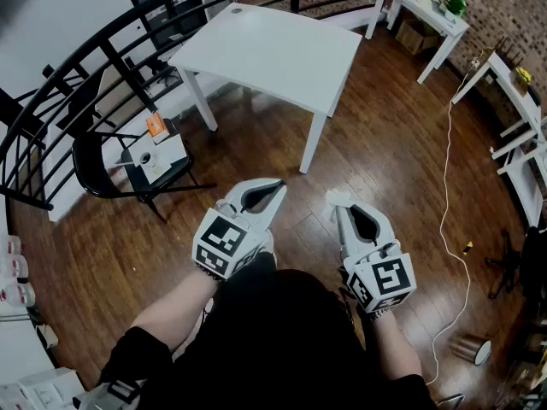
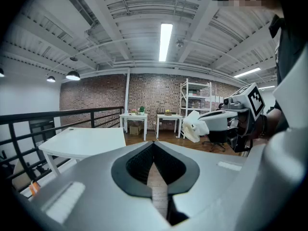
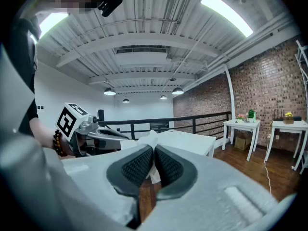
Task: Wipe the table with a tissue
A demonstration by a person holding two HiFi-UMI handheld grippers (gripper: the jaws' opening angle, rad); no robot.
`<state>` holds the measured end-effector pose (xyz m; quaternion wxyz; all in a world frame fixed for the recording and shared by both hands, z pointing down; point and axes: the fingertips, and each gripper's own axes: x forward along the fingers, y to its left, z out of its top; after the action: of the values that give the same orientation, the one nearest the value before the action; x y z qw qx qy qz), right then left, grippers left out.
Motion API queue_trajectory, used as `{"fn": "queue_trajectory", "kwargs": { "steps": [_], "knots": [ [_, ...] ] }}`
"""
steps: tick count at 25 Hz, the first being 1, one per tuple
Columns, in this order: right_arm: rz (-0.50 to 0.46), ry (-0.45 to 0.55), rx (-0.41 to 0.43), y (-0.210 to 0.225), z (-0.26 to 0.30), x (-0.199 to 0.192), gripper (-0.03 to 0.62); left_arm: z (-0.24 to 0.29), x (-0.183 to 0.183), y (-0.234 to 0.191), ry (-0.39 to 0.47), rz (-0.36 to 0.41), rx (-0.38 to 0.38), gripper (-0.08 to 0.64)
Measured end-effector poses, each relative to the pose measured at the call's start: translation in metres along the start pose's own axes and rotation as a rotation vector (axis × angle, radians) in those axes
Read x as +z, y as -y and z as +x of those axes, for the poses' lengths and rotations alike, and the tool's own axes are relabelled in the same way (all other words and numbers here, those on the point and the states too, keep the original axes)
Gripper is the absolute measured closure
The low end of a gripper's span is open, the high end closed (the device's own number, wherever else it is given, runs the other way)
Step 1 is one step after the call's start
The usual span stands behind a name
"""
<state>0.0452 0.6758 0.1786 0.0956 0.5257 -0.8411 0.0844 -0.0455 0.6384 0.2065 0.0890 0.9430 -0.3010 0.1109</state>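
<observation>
Tissue (image 3: 150,139) sits pinched in jaws of right gripper (image 1: 341,213).

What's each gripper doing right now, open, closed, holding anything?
Left gripper: closed, nothing between its jaws.
Right gripper: closed on a white tissue.

The head view looks steeply down from above the person onto the wooden floor (image 1: 128,246), with the left tongs (image 1: 278,186) and right tongs (image 1: 338,205) close in the lower middle and the white bench (image 1: 265,49) farther off at the upper middle. The left gripper view sits right behind its own jaws, low in the frame, and faces almost level toward a brick wall (image 2: 154,93). The right gripper view sits the same way. All three views share the bench and the black railing (image 1: 102,41), and each gripper view catches the other tongs at its edge.
</observation>
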Motion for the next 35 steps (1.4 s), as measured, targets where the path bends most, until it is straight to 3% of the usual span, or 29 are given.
{"fn": "queue_trajectory", "kwargs": {
  "steps": [20,28,35],
  "knots": [
    [-0.065,-0.072,0.033,0.027,0.194,0.043,0.584,0.063,0.03,-0.176,0.022,-0.032,-0.014,0.551],
    [-0.058,-0.085,0.072,0.051,0.223,0.05,0.584,0.084,0.03,-0.196,0.007,-0.057,0.032,0.551],
    [-0.047,-0.062,0.125,0.102,0.249,0.054,0.584,0.126,0.039,-0.211,-0.014,-0.053,0.096,0.551]
  ]
}}
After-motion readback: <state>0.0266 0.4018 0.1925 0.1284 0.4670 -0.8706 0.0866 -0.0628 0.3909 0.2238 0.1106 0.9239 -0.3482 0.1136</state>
